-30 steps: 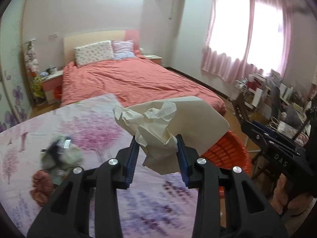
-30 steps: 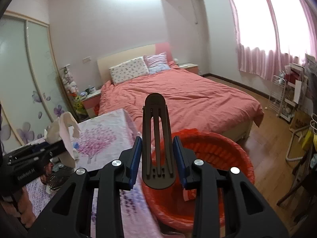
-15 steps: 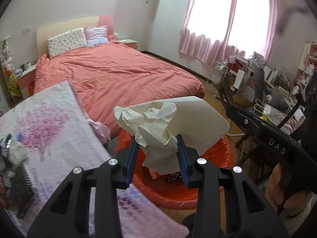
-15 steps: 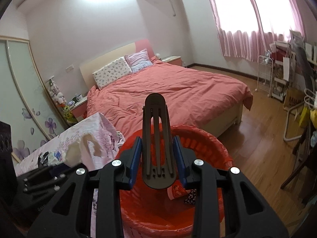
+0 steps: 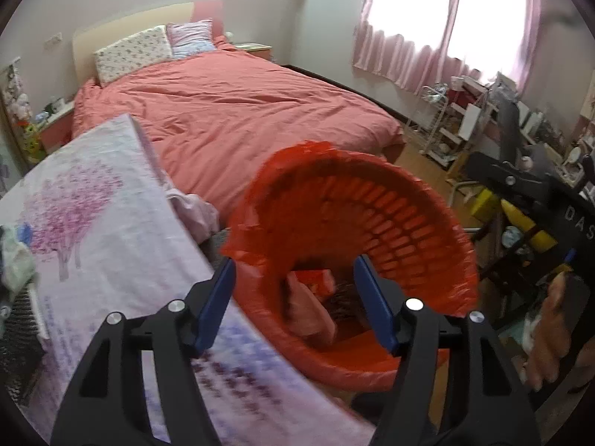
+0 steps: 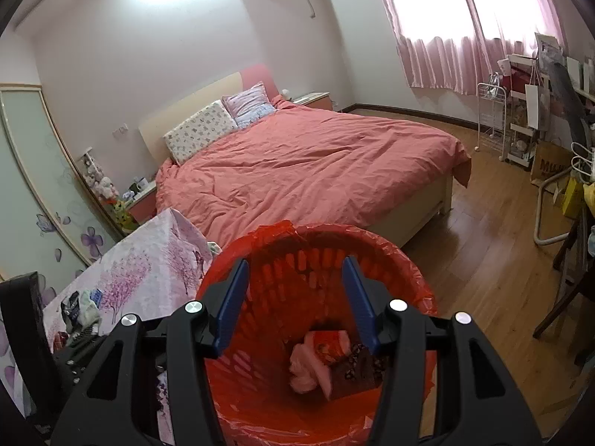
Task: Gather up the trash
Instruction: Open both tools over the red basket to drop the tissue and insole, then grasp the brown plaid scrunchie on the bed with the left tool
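Desk [image 5: 111,230]: left of the bin, under a pale cloth printed with pink blossom trees; its edge lies just beside the bin rim, which I judge keeps drops short.
Leftover litter [image 6: 80,306]: crumpled scraps on the desk, well left of the bin, not yet collected.
Left gripper [image 5: 293,297]: over the bin mouth, tilted down; its jaws have just been opening and stand apart with nothing between them.
Bin [image 5: 427,230]: round red slatted basket lined with thin, crinkled red plastic folded over the rim; the landmark here.
Trash in bin [image 6: 316,366]: soft pale wad, a red wrapper and a dark flat piece on the bottom.
Right gripper [image 6: 293,303]: also above the bin; its jaws have just been opening, nothing between them.
Bed [image 6: 316,163]: beyond the bin, rumpled coral cover.
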A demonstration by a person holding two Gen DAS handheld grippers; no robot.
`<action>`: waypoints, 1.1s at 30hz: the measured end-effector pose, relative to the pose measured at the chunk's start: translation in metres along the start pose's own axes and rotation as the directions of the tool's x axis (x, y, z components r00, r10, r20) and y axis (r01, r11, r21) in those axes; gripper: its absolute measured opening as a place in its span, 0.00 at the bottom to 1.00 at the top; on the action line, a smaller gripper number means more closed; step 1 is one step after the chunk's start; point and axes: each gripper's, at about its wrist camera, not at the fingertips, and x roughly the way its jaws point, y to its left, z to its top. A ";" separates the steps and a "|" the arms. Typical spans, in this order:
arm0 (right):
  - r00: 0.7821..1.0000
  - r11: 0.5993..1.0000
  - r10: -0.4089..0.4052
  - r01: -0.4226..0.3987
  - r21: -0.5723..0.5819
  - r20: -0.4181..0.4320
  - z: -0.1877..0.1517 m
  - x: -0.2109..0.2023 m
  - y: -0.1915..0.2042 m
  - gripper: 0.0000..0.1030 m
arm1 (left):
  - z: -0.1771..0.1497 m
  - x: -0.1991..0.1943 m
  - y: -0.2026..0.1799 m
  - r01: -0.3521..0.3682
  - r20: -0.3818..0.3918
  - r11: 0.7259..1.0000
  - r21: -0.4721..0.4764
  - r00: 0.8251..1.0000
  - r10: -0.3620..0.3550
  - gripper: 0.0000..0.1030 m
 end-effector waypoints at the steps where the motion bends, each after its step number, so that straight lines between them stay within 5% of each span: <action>1: 1.000 1.000 -0.005 0.005 -0.006 0.000 0.001 0.000 0.001 0.52 | -0.002 -0.003 0.003 -0.014 0.004 1.000 -0.001 1.000 0.014 0.67; 19: 0.999 0.984 0.015 -0.023 -0.175 -0.047 -0.016 -0.001 0.067 0.52 | -0.044 -0.094 0.115 -0.268 0.076 0.958 -0.105 0.958 0.276 0.77; 33: 0.985 0.934 0.105 -0.145 -0.326 -0.135 -0.055 -0.002 0.156 0.52 | -0.102 -0.157 0.236 -0.448 0.055 0.846 -0.289 0.874 0.482 0.78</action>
